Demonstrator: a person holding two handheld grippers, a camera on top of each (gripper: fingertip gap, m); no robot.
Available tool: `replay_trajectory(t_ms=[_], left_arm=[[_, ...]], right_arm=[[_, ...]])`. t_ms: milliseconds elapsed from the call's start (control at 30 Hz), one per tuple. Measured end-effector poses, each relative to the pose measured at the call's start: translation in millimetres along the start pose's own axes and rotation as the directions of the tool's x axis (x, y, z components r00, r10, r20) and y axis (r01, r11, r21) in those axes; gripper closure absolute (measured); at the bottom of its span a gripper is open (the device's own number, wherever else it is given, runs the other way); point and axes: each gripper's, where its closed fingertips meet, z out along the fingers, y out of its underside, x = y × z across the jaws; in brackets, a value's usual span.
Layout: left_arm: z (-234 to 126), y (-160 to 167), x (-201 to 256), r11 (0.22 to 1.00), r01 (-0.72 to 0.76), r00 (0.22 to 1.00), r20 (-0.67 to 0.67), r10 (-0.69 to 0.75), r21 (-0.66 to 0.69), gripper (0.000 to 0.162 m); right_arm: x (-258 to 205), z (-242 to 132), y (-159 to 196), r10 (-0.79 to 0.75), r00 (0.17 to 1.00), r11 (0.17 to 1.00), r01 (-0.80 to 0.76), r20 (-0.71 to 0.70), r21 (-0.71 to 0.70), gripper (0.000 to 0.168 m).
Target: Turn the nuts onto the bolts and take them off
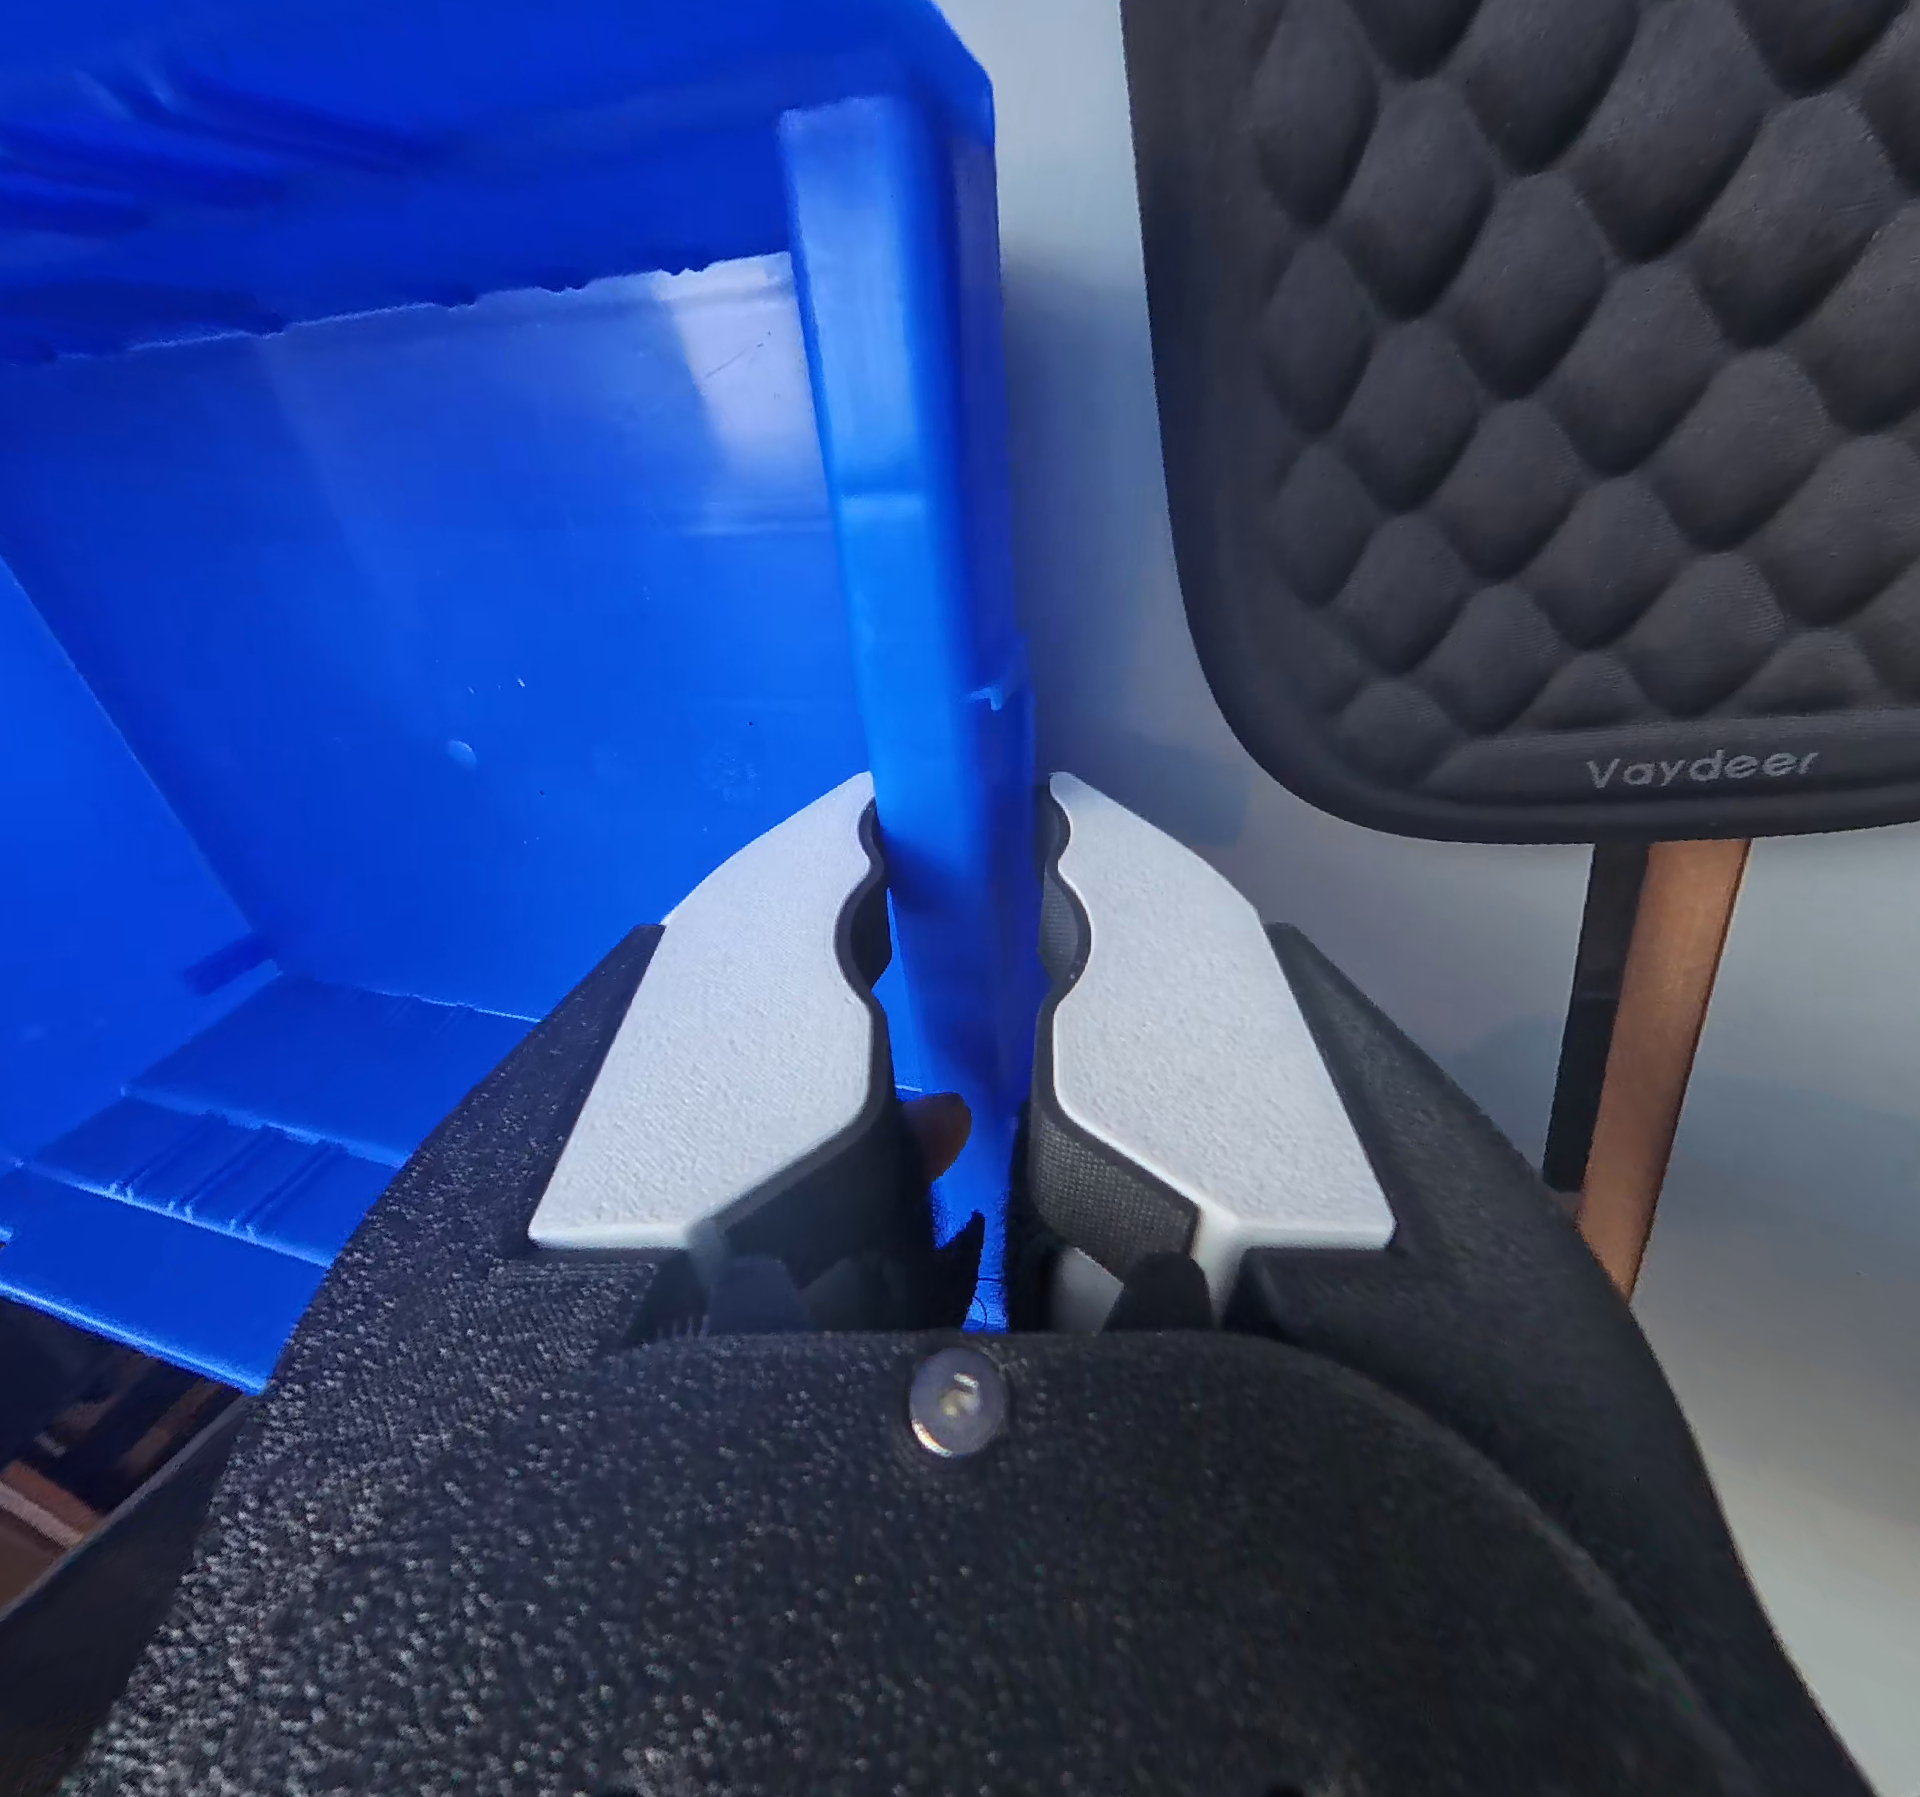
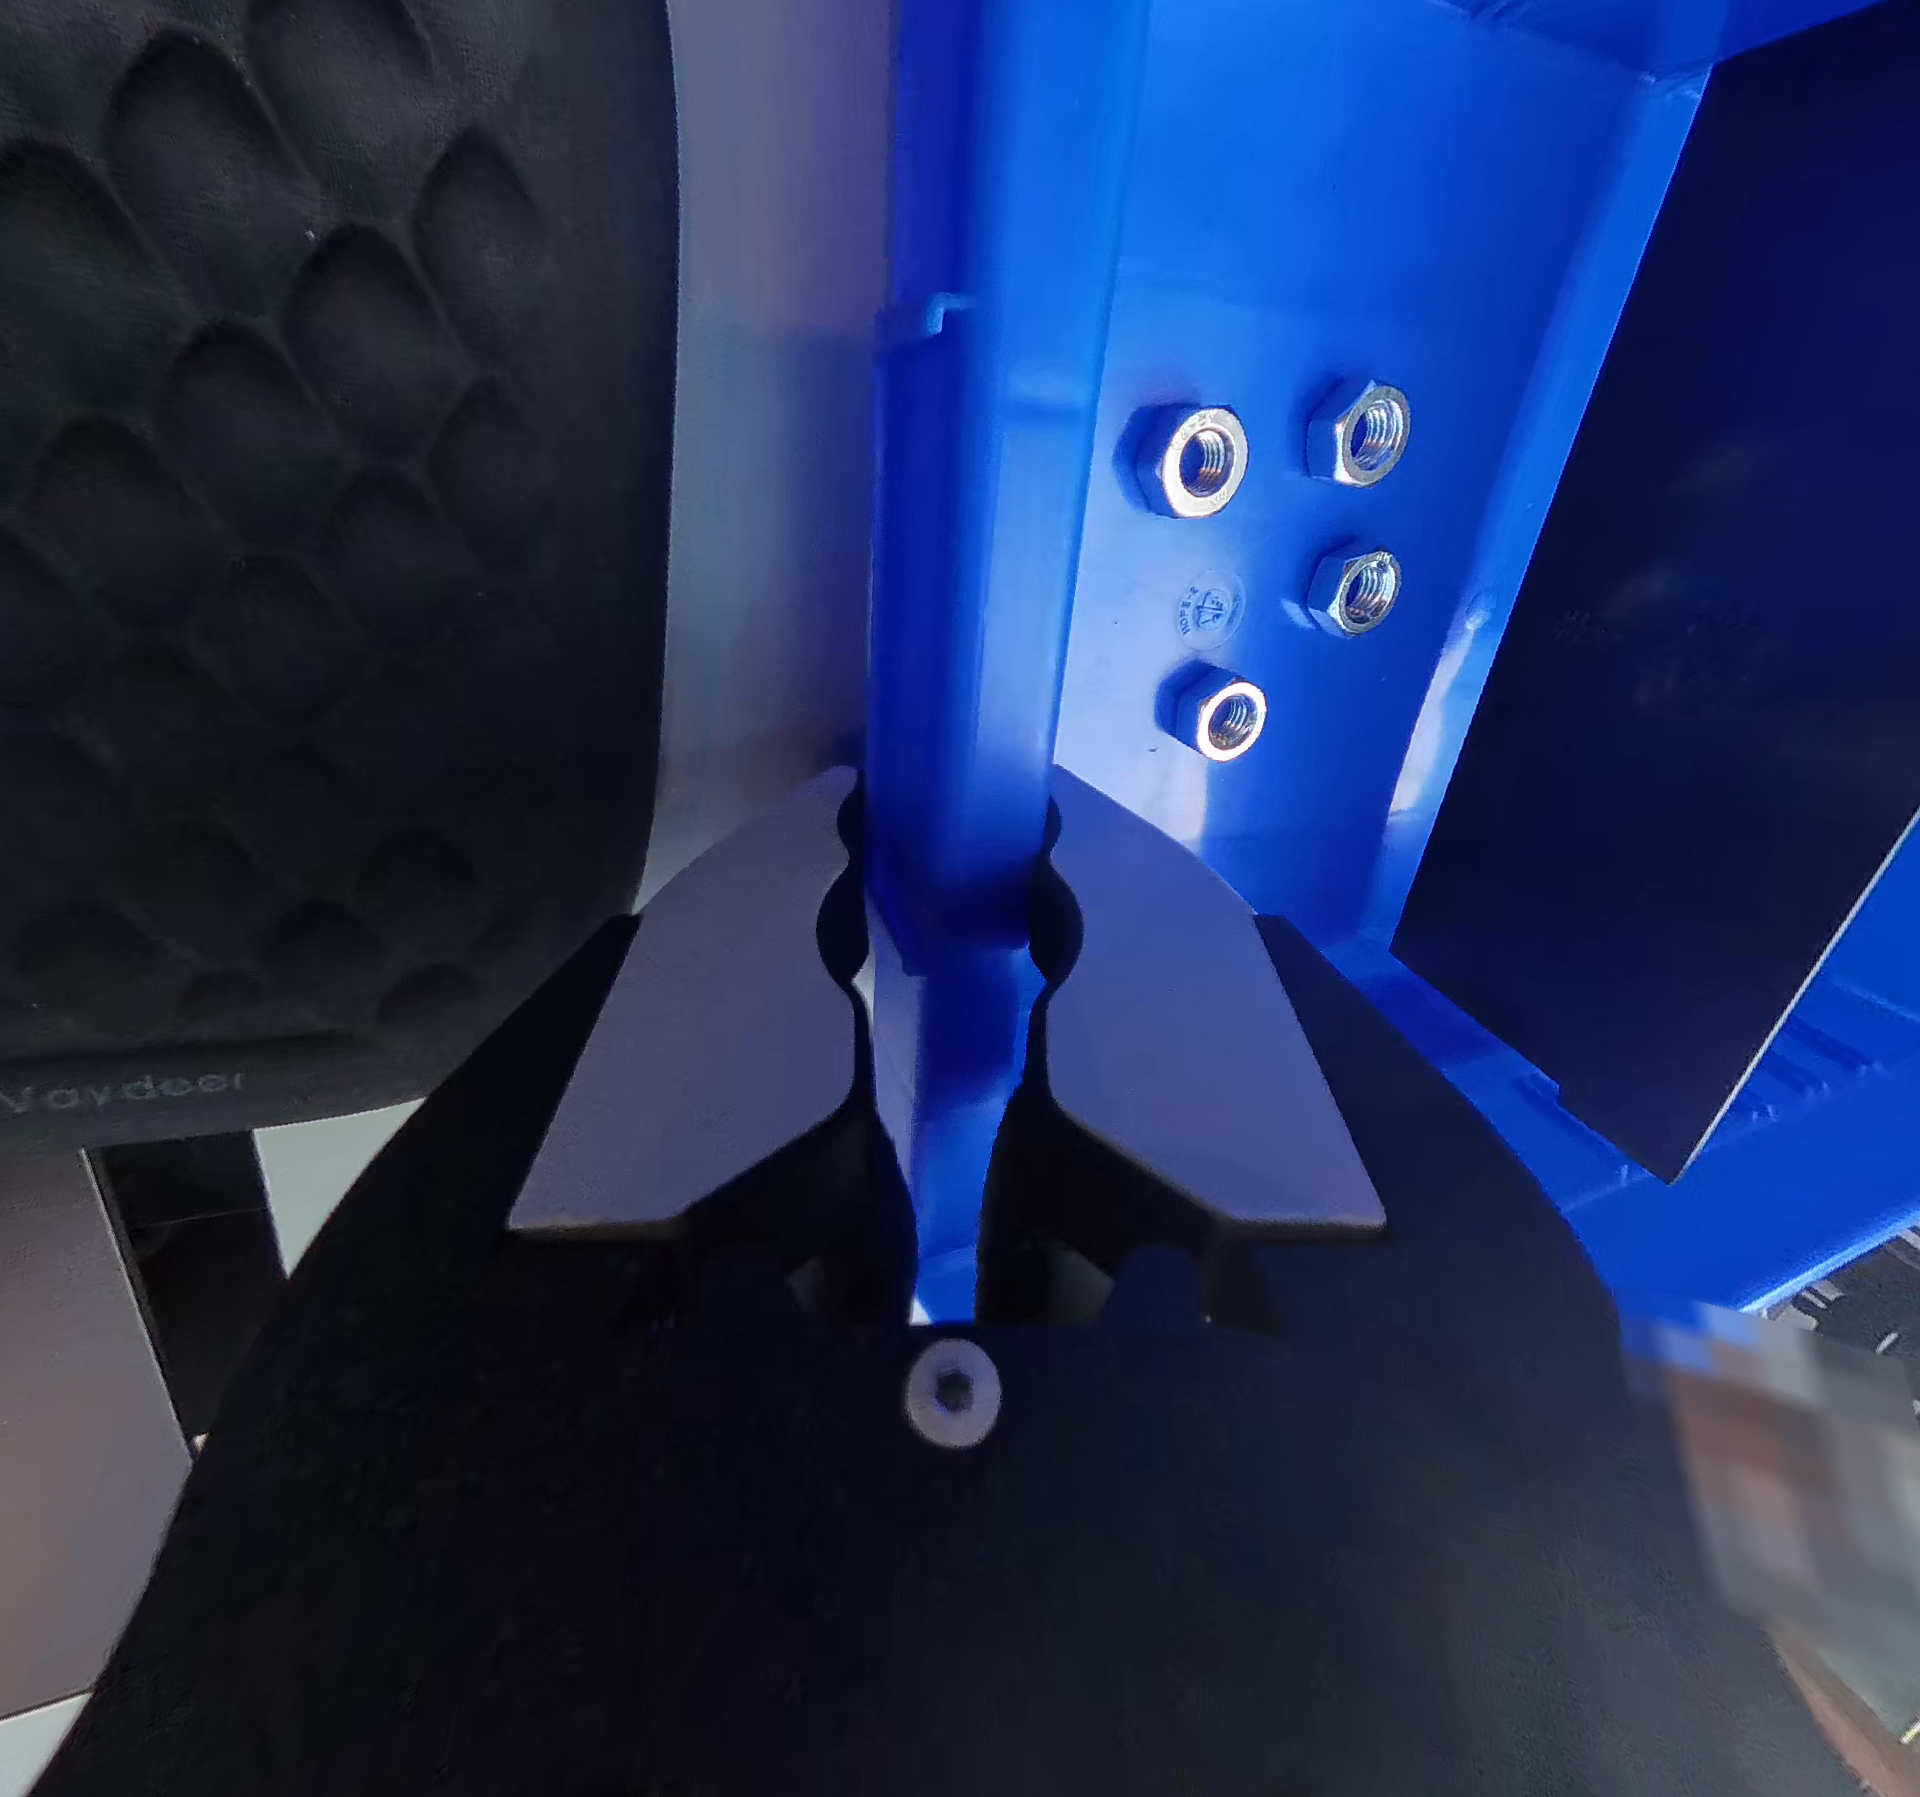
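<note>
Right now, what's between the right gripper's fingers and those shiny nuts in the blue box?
In the right wrist view, the right gripper is shut on the blue bin's wall. From there to the four nuts lies only bare blue bin floor.

Left wrist view: blue bin (image 1: 436, 552) runs off the left and top edges, its upper part smeared with blur. The wall clamped in the left gripper (image 1: 961, 926) vanishes into the dark gap lower down; grip depth unreadable. Small brown thing (image 1: 940, 1129) behind the left finger, can't identify. Quilted black cushion (image 1: 1558, 293) cropped top and right.

Right wrist view: right gripper (image 2: 951, 916) body underexposed, detail lost. Four nuts (image 2: 1195, 474) visible; bin floor past them hidden by a dark panel (image 2: 1714, 604), itself cropped right. No bolts in either view. Mosaic patch at lower right.
</note>
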Motion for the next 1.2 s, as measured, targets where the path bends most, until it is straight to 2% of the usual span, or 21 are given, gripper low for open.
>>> replay_trajectory(t_ms=[67, 133, 200, 233, 300, 367, 400, 433, 500, 567, 633, 733, 833, 1033, 1067, 1133, 1200], left_arm=[[-0.8, 0.6, -1.4, 0.999, 0.04, 0.999, 0.023, -0.04, -0.007, 0.136], [-7.8, -1.4, -8.0, 0.991, 0.131, 0.987, 0.092, -0.134, 0.036, 0.12], [-24.8, -14.0, -9.3, 0.953, 0.257, 0.955, 0.108, -0.276, 0.161, 0.103], [-38.4, -22.6, -15.3, 0.915, 0.316, 0.921, 0.153, -0.359, 0.25, 0.101], [-73.5, -48.2, -24.6, 0.783, 0.401, 0.816, 0.203, -0.541, 0.475, 0.093], [-111.5, -82.5, -27.0, 0.554, 0.434, 0.681, 0.144, -0.718, 0.711, 0.092], [-125.7, -101.1, -23.0, 0.448, 0.419, 0.641, 0.092, -0.762, 0.79, 0.091], [-134.7, -116.2, -19.6, 0.377, 0.396, 0.607, 0.07, -0.792, 0.837, 0.091], [-139.1, -138.1, -17.4, 0.308, 0.357, 0.528, 0.081, -0.845, 0.882, 0.086], [-129.1, -160.2, -15.9, 0.279, 0.367, 0.495, 0.068, -0.866, 0.888, 0.085], [-108.2, -174.6, -19.0, 0.261, 0.435, 0.478, 0.025, -0.878, 0.862, 0.083], [-73.3, -173.5, -31.8, 0.229, 0.558, 0.417, -0.031, -0.908, 0.797, 0.08], [-54.9, -172.1, -48.1, 0.143, 0.624, 0.341, -0.104, -0.934, 0.768, 0.082], [-37.4, -173.5, -72.3, 0.173, 0.639, 0.302, -0.037, -0.953, 0.749, 0.088], [-34.9, -174.6, -72.2, 0.176, 0.652, 0.301, -0.039, -0.953, 0.737, 0.084], [-31.8, -177.1, -70.0, 0.181, 0.677, 0.292, -0.035, -0.956, 0.714, 0.06], [-31.7, -182.8, -69.7, 0.217, 0.663, 0.321, -0.01, -0.947, 0.716, 0.059]], right_arm=[[2.7, -1.6, -2.4, 0.029, 0.999, 1.0, -0.029, -0.039, 0.012, 0.136], [6.2, -11.4, -14.7, 0.137, 0.989, 0.983, -0.128, -0.06, 0.13, 0.121], [12.4, -33.1, -29.4, 0.298, 0.954, 0.916, -0.272, -0.045, 0.294, 0.108], [15.8, -47.4, -36.2, 0.379, 0.925, 0.861, -0.341, -0.028, 0.378, 0.101], [23.4, -81.0, -48.0, 0.522, 0.853, 0.706, -0.436, 0.004, 0.558, 0.095], [31.4, -115.5, -52.0, 0.643, 0.766, 0.519, -0.453, 0.018, 0.725, 0.085], [35.8, -130.3, -48.3, 0.705, 0.709, 0.431, -0.439, 0.009, 0.788, 0.082], [38.7, -142.6, -42.2, 0.761, 0.649, 0.359, -0.414, -0.005, 0.836, 0.077], [40.7, -157.0, -23.0, 0.856, 0.513, 0.274, -0.359, -0.057, 0.892, 0.066], [37.0, -159.5, -6.5, 0.906, 0.41, 0.25, -0.316, -0.106, 0.915, 0.052], [30.9, -148.6, 5.9, 0.928, 0.348, 0.256, -0.346, -0.13, 0.902, 0.043], [25.1, -120.7, 24.3, 0.948, 0.289, 0.258, -0.462, -0.131, 0.849, 0.042], [30.6, -97.2, 42.3, 0.969, 0.222, 0.218, -0.54, -0.113, 0.813, 0.048], [46.2, -52.3, 65.7, 0.976, 0.176, 0.214, -0.69, -0.126, 0.692, 0.064], [47.4, -48.8, 67.1, 0.978, 0.171, 0.207, -0.699, -0.121, 0.684, 0.067], [48.9, -45.3, 69.7, 0.981, 0.157, 0.192, -0.707, -0.113, 0.681, 0.074], [48.9, -44.2, 72.8, 0.981, 0.15, 0.193, -0.71, -0.123, 0.678, 0.079]])
